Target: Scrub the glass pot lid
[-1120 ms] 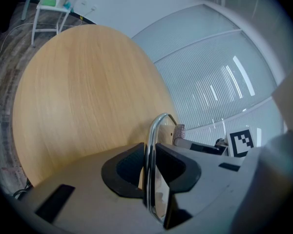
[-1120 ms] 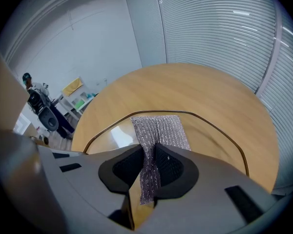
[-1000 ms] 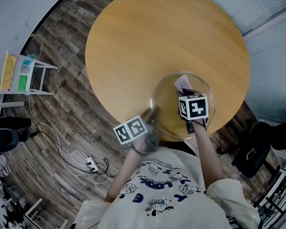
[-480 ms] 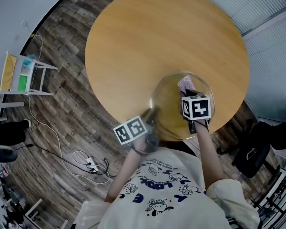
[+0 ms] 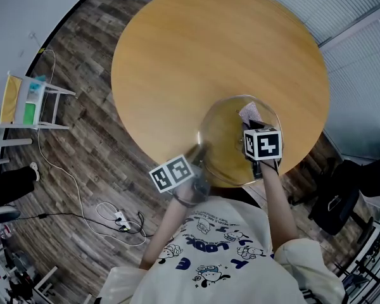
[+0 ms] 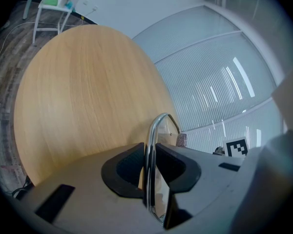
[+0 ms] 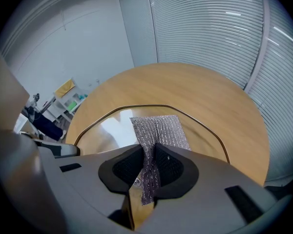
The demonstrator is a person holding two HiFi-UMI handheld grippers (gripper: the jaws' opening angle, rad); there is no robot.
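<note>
The glass pot lid point(image 5: 225, 141) is held tilted over the near edge of the round wooden table point(image 5: 196, 56). My left gripper point(image 5: 198, 156) is shut on the lid's metal rim point(image 6: 155, 128), which stands edge-on between the jaws of the left gripper point(image 6: 149, 162). My right gripper point(image 5: 254, 126) is shut on a silvery mesh scrubbing cloth point(image 5: 249, 114). In the right gripper view the cloth point(image 7: 158, 130) lies flat against the glass inside the lid's rim point(image 7: 136, 106), ahead of the right gripper point(image 7: 149, 167).
A white rack point(image 5: 28, 100) with yellow and green items stands on the wood floor at the left. Cables point(image 5: 114, 217) trail across the floor near the person. Window blinds point(image 5: 361, 62) run along the right side, with dark furniture point(image 5: 332, 201) below them.
The right gripper and its cloth have slid a little to the right across the lid. The left gripper and the lid have stayed in place.
</note>
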